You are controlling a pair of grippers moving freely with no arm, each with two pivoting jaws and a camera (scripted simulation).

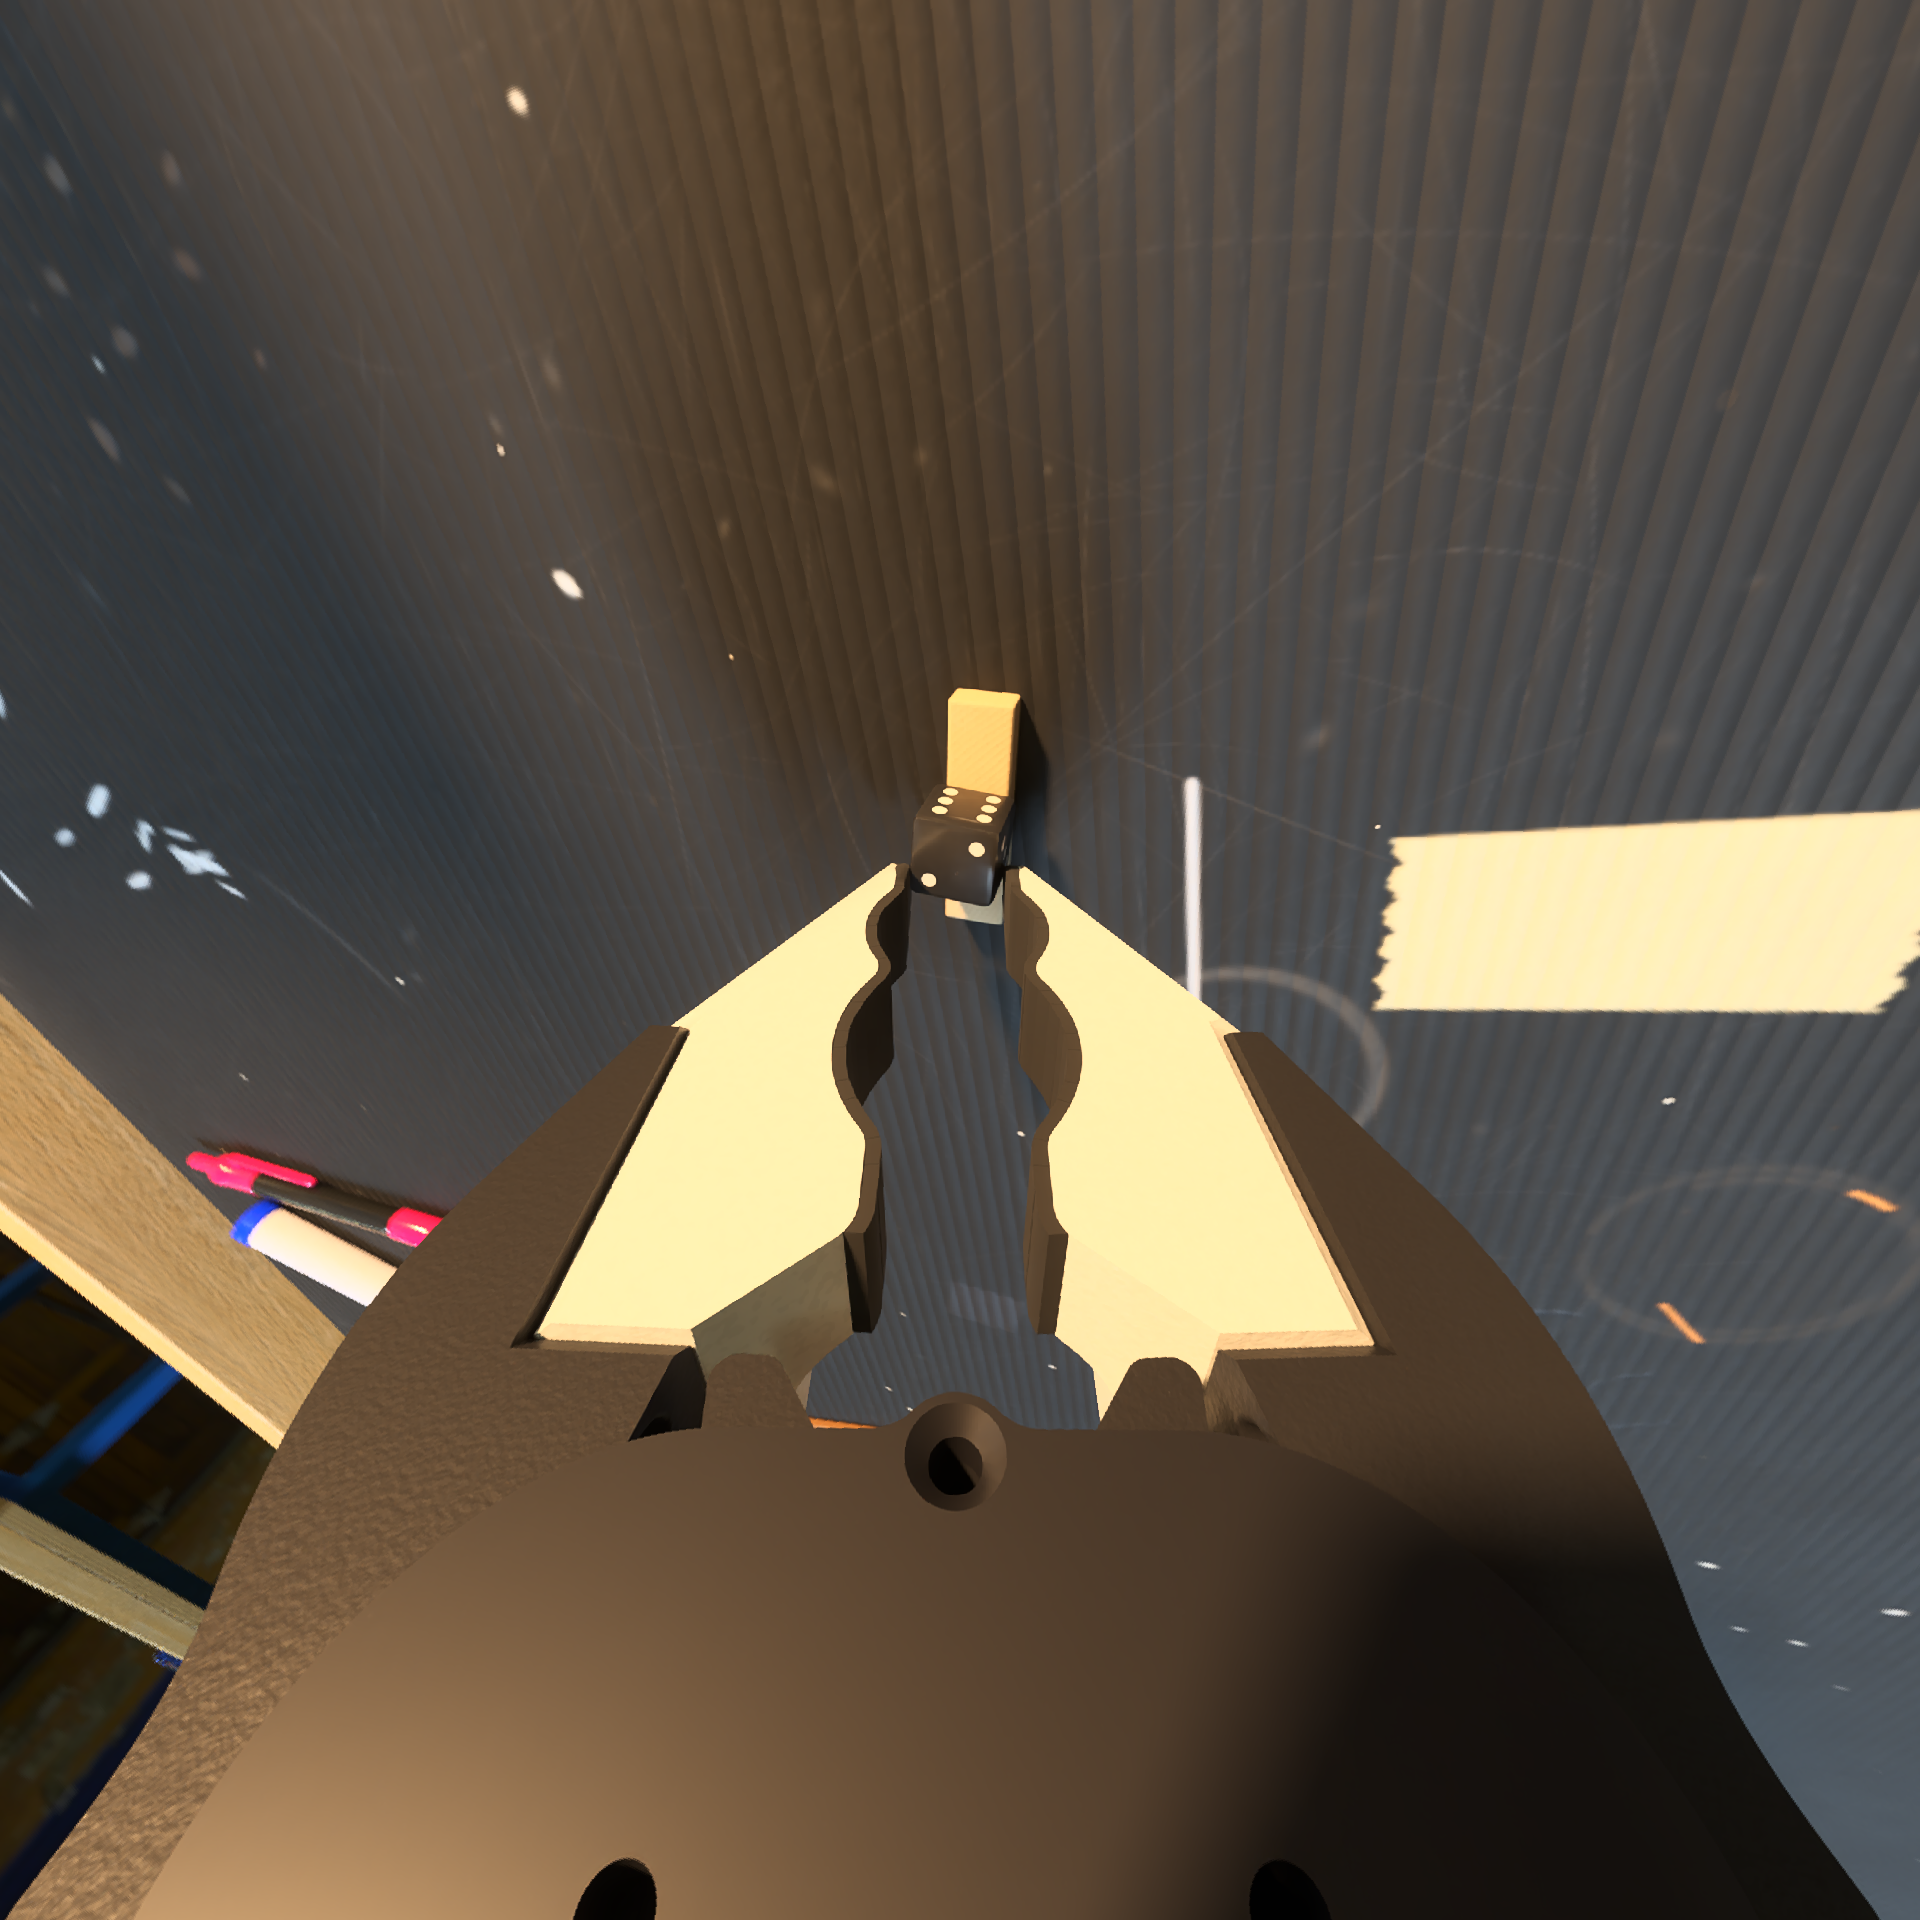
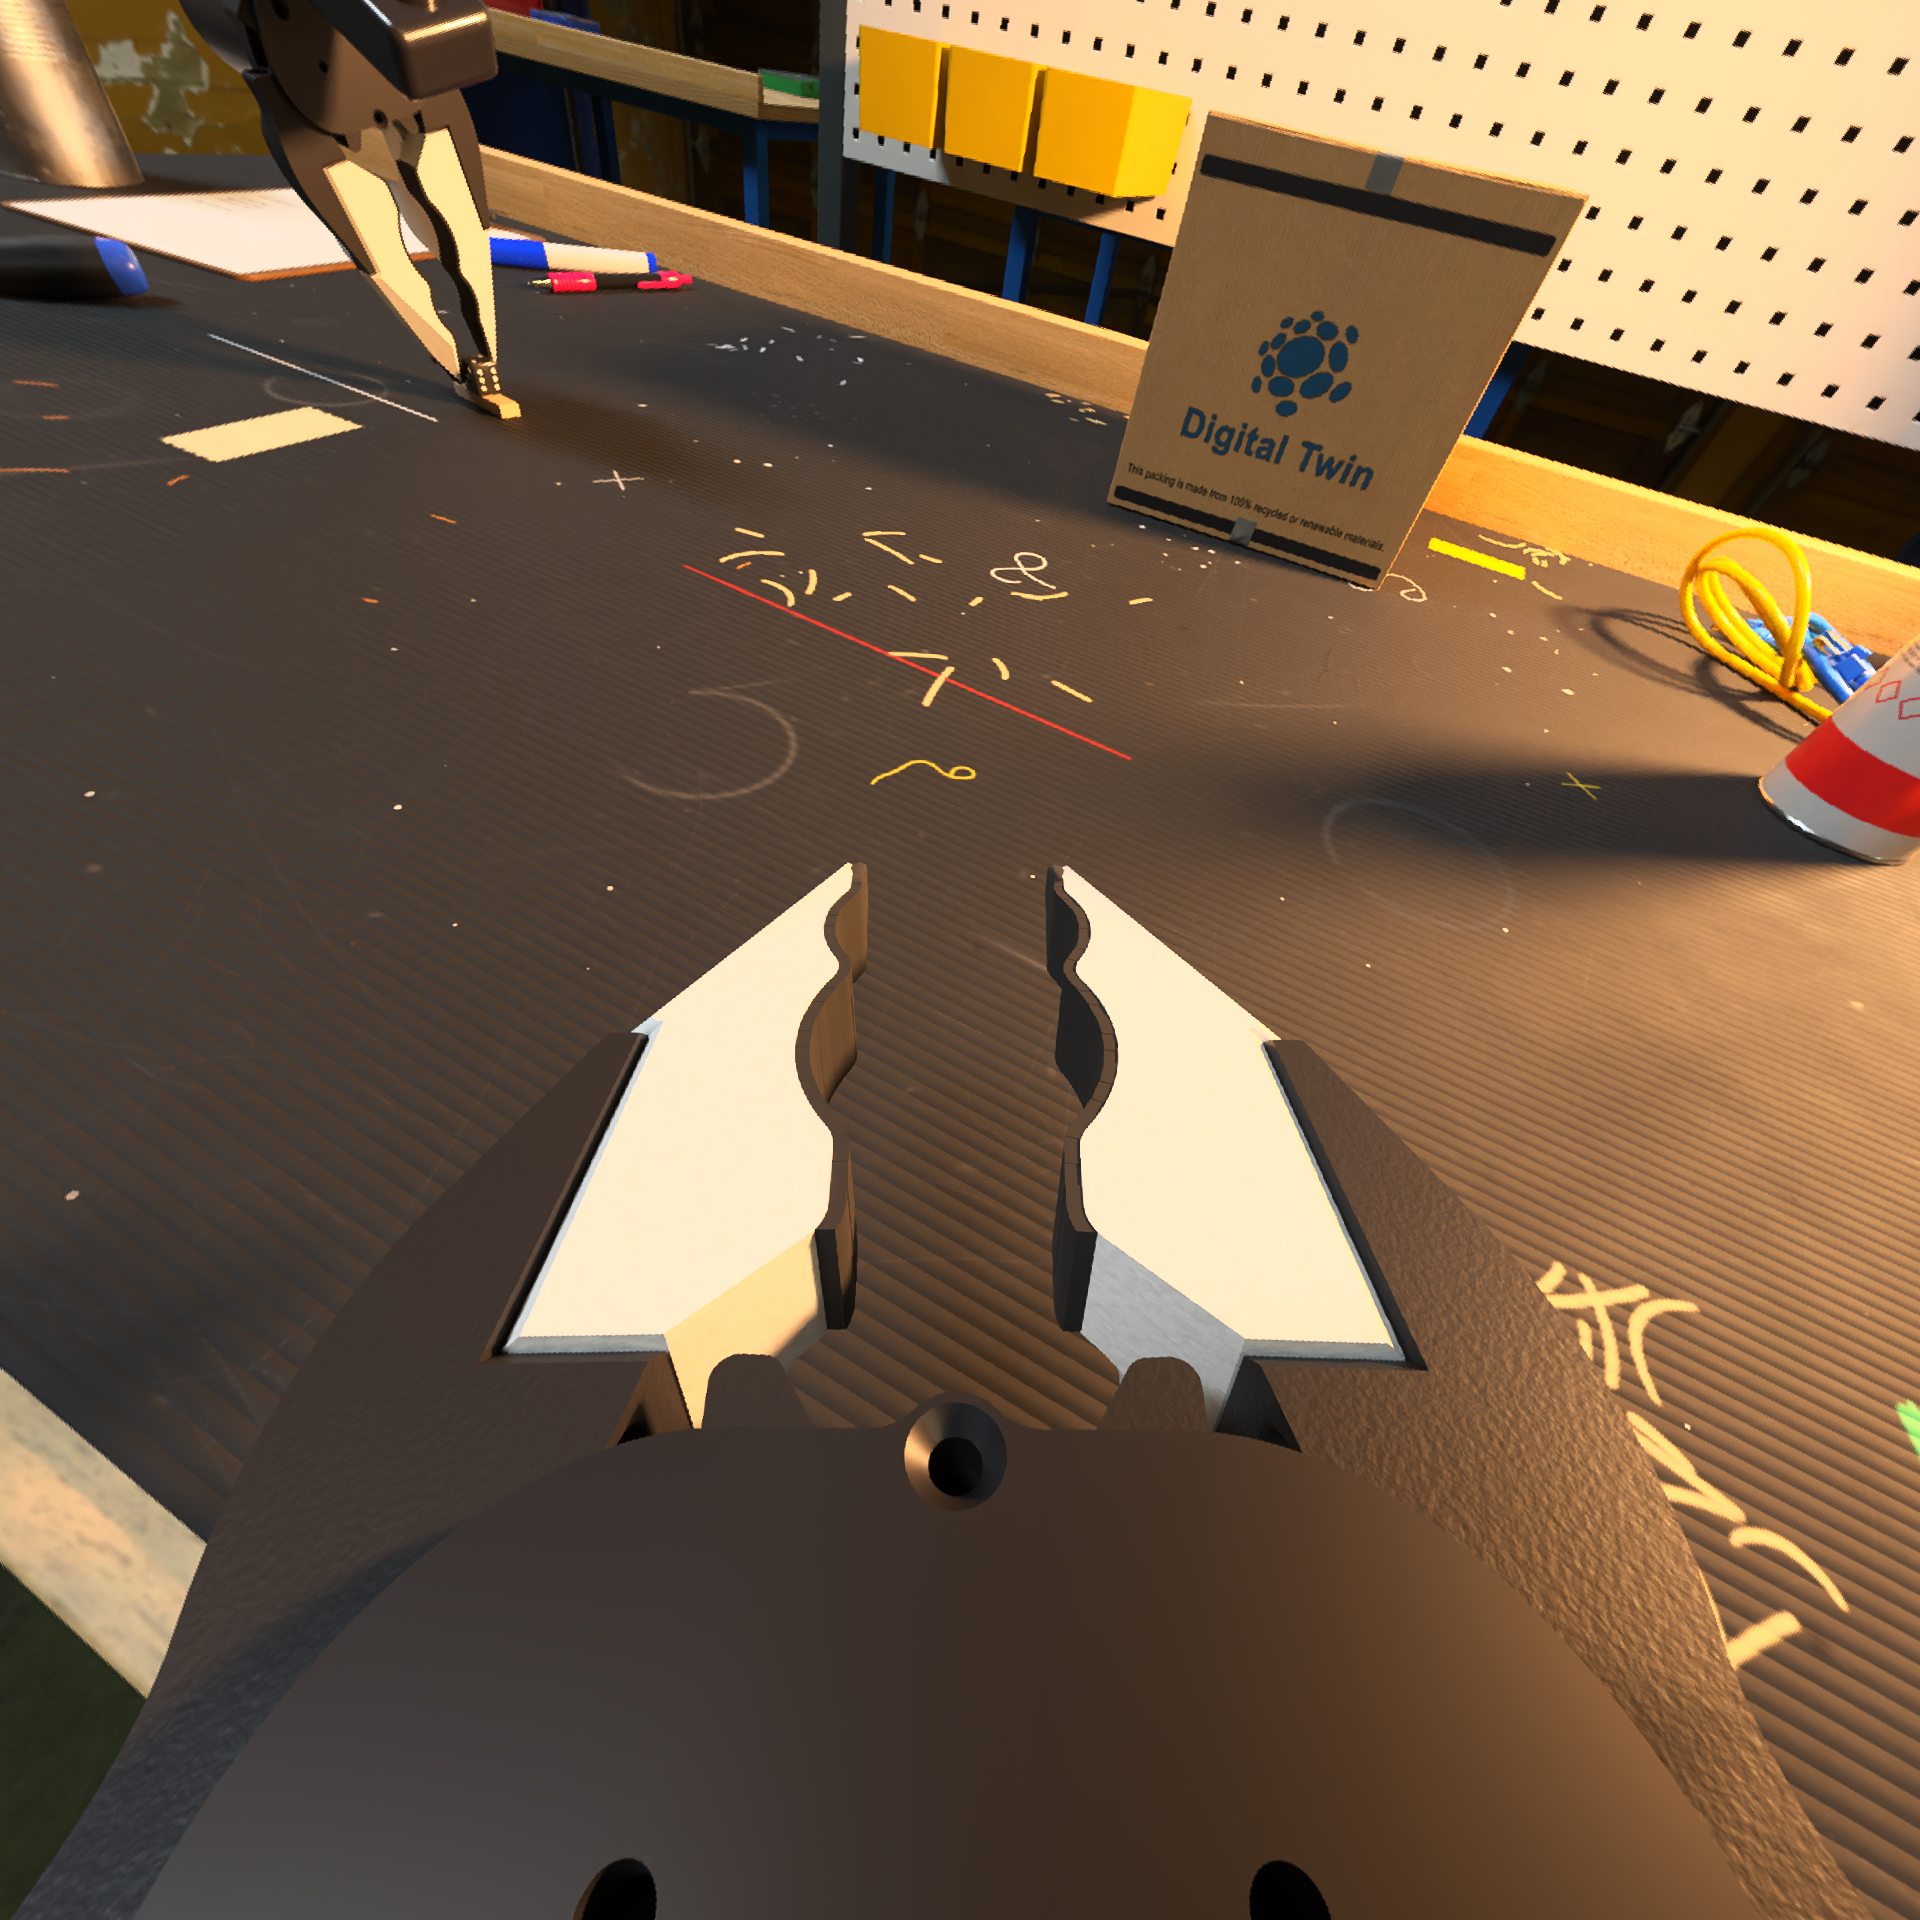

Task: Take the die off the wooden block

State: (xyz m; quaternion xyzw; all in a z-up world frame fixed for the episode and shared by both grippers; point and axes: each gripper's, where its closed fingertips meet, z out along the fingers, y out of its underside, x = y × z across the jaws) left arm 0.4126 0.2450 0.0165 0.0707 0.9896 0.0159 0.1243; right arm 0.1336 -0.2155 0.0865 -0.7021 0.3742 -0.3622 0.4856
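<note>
A black die [image 1: 961, 842] with white pips sits on the near end of a small wooden block [image 1: 982, 743] that lies on the dark ribbed mat. My left gripper [image 1: 961, 875] points down at it, its two fingertips flanking the die's sides and closed in against it. From the right wrist view, the left gripper [image 2: 473, 379] is far off at the upper left, with the die [image 2: 482, 374] between its tips on top of the block [image 2: 501, 405]. My right gripper [image 2: 956, 878] is open and empty, low over the mat.
A strip of pale tape [image 1: 1642, 914] lies right of the block. Pink and blue markers [image 1: 312, 1195] lie by the wooden table edge. A cardboard box [image 2: 1340, 343], a yellow cable [image 2: 1756, 623] and a red-and-white cone [image 2: 1860, 779] stand at the right.
</note>
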